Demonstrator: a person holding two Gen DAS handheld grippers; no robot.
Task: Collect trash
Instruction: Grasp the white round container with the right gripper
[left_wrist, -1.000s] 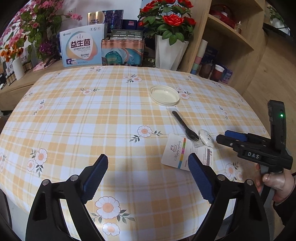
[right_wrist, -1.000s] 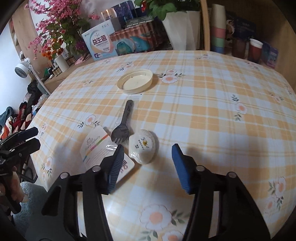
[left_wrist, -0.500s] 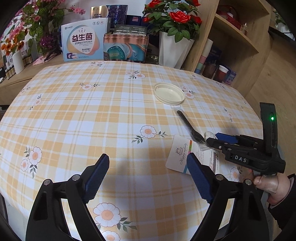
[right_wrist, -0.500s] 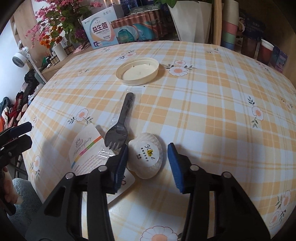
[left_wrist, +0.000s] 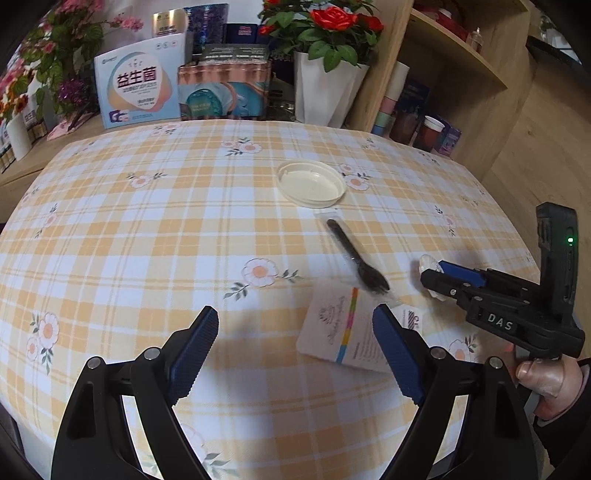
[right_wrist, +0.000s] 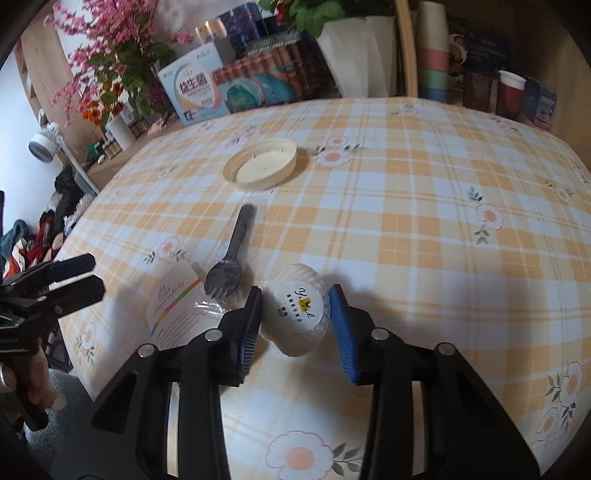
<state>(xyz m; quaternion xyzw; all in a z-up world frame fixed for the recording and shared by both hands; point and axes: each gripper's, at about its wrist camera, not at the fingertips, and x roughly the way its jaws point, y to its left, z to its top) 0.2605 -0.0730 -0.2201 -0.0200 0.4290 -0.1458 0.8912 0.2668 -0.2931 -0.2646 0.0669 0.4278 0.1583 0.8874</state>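
Blue-padded, the right claw (right_wrist: 295, 317) had just closed on the white round packet (right_wrist: 295, 314), gripping it above the checked counter (right_wrist: 406, 206) beside the black fork (right_wrist: 229, 266) and card (right_wrist: 170, 310), while the left claw (left_wrist: 295, 354) hung wide open, empty.

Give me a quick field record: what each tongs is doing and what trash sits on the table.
right tongs: closed around the white shell-shaped packet, jaws just closed in
left tongs: open, empty, above the tablecloth beside the card
card: flat, near table edge
black fork: in clear wrapper, prongs by the card
round lid: farther back, untouched
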